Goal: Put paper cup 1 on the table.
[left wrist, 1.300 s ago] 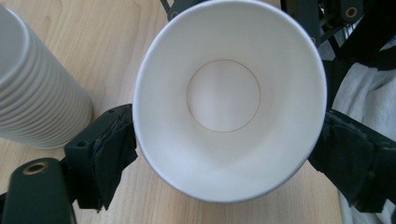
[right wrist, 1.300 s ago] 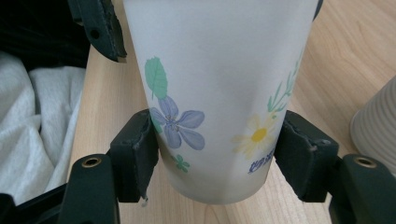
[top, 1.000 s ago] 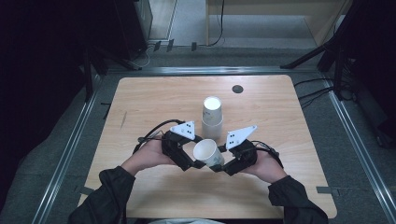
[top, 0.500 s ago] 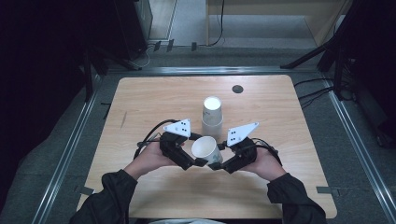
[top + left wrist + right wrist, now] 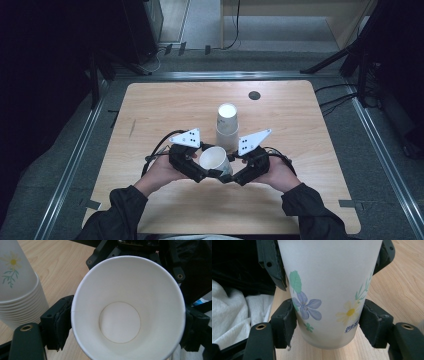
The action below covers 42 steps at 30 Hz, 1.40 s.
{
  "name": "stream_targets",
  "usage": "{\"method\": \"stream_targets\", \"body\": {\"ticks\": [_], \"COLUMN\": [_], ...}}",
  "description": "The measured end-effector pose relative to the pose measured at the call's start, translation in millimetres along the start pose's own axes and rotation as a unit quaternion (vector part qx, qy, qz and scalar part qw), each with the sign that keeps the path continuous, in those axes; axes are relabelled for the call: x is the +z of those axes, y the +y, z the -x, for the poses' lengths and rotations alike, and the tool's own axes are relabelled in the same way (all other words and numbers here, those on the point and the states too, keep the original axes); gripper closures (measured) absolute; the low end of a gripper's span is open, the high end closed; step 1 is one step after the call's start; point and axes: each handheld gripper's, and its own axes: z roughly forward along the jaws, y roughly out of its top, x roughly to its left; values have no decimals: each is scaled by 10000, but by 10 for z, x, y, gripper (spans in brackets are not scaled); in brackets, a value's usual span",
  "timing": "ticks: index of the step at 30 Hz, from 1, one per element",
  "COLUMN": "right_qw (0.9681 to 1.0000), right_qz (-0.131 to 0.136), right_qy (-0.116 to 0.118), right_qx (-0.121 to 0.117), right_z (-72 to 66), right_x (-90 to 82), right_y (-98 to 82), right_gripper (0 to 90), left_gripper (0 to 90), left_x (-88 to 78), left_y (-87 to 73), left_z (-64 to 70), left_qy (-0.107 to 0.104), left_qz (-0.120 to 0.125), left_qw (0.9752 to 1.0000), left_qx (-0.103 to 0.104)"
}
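While right gripper (image 5: 239, 176) jaws pinch the paper cup (image 5: 214, 159), left gripper (image 5: 202, 175) jaws close on it.

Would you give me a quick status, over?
Both grippers, left and right, clamp the loose paper cup. Left just closed in. Cup stack close behind.

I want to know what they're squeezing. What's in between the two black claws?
A single white paper cup with flower prints lies between the left claw and right claw, tipped on its side, seen in the high view.
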Motion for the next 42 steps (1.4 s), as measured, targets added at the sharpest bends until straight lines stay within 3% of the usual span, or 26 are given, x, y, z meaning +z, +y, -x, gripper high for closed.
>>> {"method": "stream_targets", "body": {"ticks": [2,5,11,17,23,28,35,36,42], "right_qw": [10000,10000,9999,9996,9990,9982,9984,9972,9954], "right_qz": [0,-34,-49,-164,-304,-236,-173,-202,-180], "right_qy": [1,39,86,-203,-316,-550,-526,-704,-914], "right_qx": [1,7,16,-83,-70,-55,-124,-154,-243], "right_z": [4,8,14,3,23,51,101,105,114], "right_x": [7,43,89,145,141,111,66,45,-1], "right_y": [3,14,40,36,1,-3,-13,-19,-32], "right_gripper": [343,344,315,224,214,212,241,245,245], "left_gripper": [216,228,246,247,247,246,246,246,246], "left_x": [-15,-31,-82,-211,-350,-456,-550,-591,-677], "left_y": [-9,-32,-53,-58,-80,-135,-202,-224,-288], "left_z": [2,10,30,15,-38,-89,-85,-90,-126], "left_qy": [-43,-72,76,233,437,634,816,854,1070], "left_qz": [44,48,34,71,153,116,115,101,36], "left_qw": [10000,10000,10000,9997,9989,9979,9964,9961,9937], "left_qx": [-12,5,24,103,20,-106,-172,-210,-319]}}
